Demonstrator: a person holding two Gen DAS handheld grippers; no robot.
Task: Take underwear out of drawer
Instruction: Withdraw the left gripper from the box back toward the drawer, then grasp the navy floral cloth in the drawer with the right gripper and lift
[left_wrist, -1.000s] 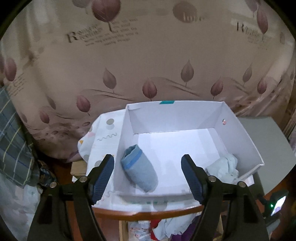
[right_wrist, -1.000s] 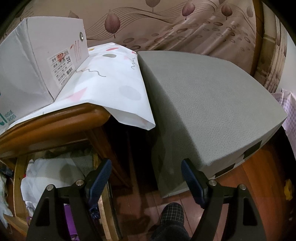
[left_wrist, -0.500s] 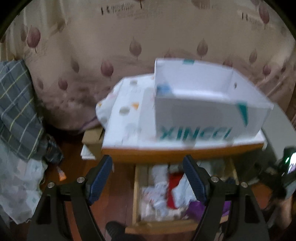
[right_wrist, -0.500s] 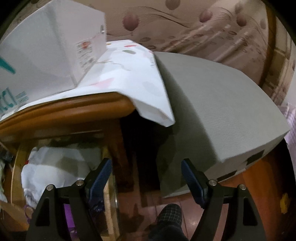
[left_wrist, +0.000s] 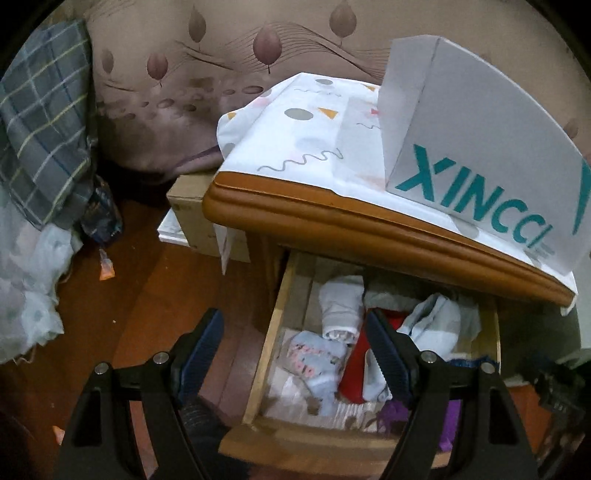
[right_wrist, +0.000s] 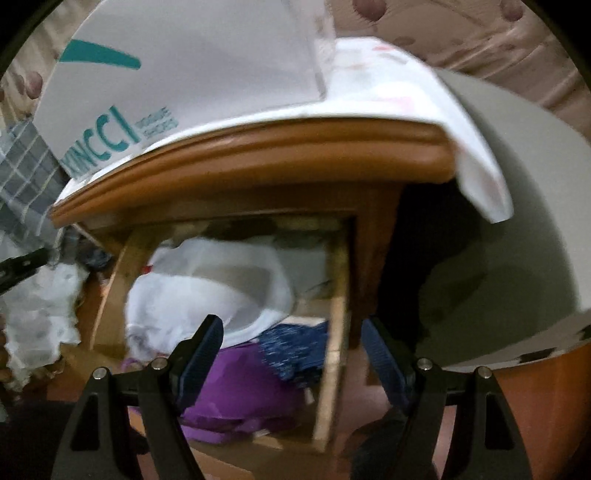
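An open wooden drawer (left_wrist: 271, 332) sticks out below the tabletop. It holds several folded garments: a white roll (left_wrist: 341, 306), a light blue printed piece (left_wrist: 317, 362), a red piece (left_wrist: 352, 373), a pale blue and white piece (left_wrist: 436, 325). My left gripper (left_wrist: 295, 350) is open and empty above the drawer's left side. In the right wrist view the drawer (right_wrist: 334, 332) shows a white garment (right_wrist: 207, 291), a purple one (right_wrist: 240, 391) and a dark blue one (right_wrist: 295, 350). My right gripper (right_wrist: 291, 354) is open and empty above them.
A white XINCCI shoebox (left_wrist: 480, 147) stands on a patterned cloth (left_wrist: 303, 129) on the wooden tabletop (left_wrist: 332, 221). A grey padded block (right_wrist: 535, 203) is to the right. A cardboard box (left_wrist: 195, 218) and plaid fabric (left_wrist: 44, 129) are on the left.
Both grippers have dropped from the level of the tabletop and box to the open drawer. The right gripper has swung left over the drawer. Both stay open.
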